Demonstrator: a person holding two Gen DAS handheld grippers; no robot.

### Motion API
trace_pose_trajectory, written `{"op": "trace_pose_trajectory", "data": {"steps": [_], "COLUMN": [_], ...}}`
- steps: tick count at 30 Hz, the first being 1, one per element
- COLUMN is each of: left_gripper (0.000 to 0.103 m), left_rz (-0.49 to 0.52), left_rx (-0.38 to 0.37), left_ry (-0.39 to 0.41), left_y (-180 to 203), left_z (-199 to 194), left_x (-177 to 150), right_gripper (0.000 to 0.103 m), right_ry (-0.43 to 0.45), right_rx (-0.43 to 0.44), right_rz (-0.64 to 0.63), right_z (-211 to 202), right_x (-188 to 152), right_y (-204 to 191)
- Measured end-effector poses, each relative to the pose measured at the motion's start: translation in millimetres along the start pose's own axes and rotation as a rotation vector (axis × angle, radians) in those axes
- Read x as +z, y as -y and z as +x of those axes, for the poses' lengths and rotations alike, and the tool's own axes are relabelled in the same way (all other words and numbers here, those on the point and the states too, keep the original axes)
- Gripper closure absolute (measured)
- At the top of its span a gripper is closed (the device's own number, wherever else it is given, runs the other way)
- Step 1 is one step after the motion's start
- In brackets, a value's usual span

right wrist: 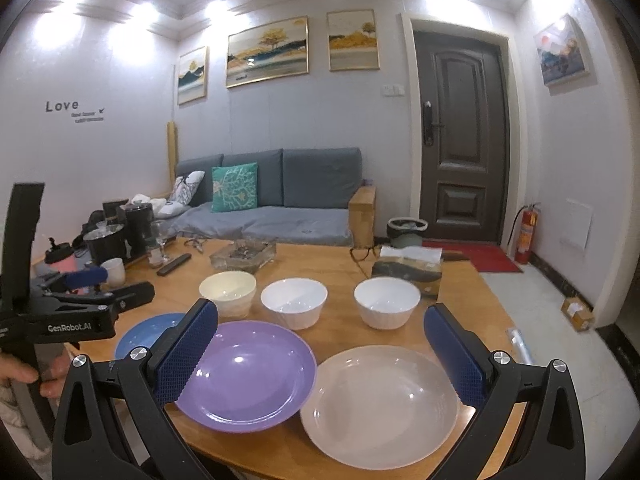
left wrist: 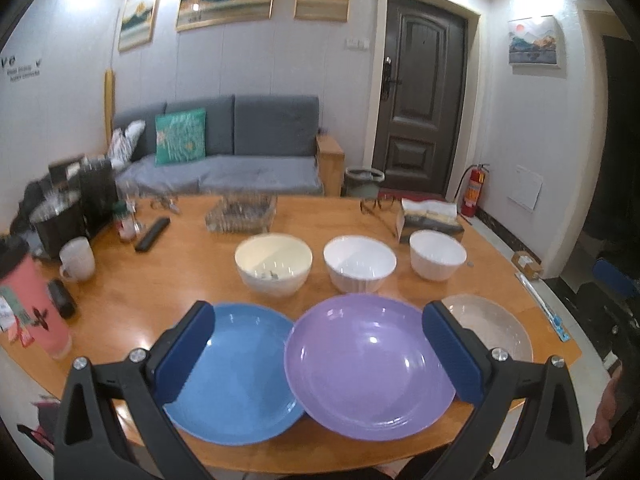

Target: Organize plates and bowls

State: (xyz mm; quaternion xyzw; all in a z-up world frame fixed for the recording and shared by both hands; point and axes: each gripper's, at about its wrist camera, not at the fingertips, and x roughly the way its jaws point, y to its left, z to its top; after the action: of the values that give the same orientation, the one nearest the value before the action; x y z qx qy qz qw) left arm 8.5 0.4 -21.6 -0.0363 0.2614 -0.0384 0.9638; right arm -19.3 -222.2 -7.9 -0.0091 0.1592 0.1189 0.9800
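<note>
Plates, three, in row along near edge of tabletop (right wrist: 344, 264): blue plate (left wrist: 236, 376), purple plate (left wrist: 368, 368), beige plate (right wrist: 380, 404); all bare. Left gripper (left wrist: 320, 356) fingers wide apart, holding nothing, above blue and purple. Right gripper (right wrist: 320, 356) fingers wide apart, holding nothing, above purple and beige. Behind: cream bowl (left wrist: 273, 263) with small dark marks inside, blurred; two white bowls (left wrist: 359, 263) (left wrist: 437, 254), bare. Blue plate mostly hidden in right view.
</note>
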Motion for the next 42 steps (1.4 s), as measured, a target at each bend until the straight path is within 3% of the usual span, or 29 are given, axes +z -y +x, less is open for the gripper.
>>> {"op": "trace_pose_trajectory", "data": {"steps": [3,12,16,24,32,36,42], "left_gripper": [0.001,0.001,0.002,0.044,0.063,0.078,0.086], "left_rz": [-0.028,-0.114,-0.148,-0.213,-0.228,-0.236,-0.252], "left_rx": [-0.042,-0.101,-0.121,-0.137,-0.159,-0.167,-0.164], "left_ry": [-0.025,-0.131,-0.17,-0.275,-0.31,-0.325,-0.33], "left_y": [-6.8,-27.9,-35.0,-45.6,-49.9,-51.5,-55.1], "left_z": [13.0,52.5,70.6,105.6,116.0,120.1,122.1], "left_x": [-7.1,-24.1,-33.2,-56.5,-67.1,-70.6,-71.1], "right_gripper": [0.001,0.002,0.009,0.025,0.05,0.054,0.058], "right_ry": [-0.028,-0.141,-0.209,-0.344,-0.432,-0.465,-0.476], "right_rx": [0.059,0.092,0.1,0.123,0.151,0.158,0.181], "right_rz": [0.051,0.109,0.117,0.122,0.103,0.09,0.08], "right_z": [13.1,57.2,80.2,119.5,143.2,151.3,153.6], "right_x": [-5.7,-30.3,-42.7,-69.9,-88.3,-94.6,-95.8], "right_y": [8.9,20.2,20.8,15.5,6.8,3.0,-1.7]}}
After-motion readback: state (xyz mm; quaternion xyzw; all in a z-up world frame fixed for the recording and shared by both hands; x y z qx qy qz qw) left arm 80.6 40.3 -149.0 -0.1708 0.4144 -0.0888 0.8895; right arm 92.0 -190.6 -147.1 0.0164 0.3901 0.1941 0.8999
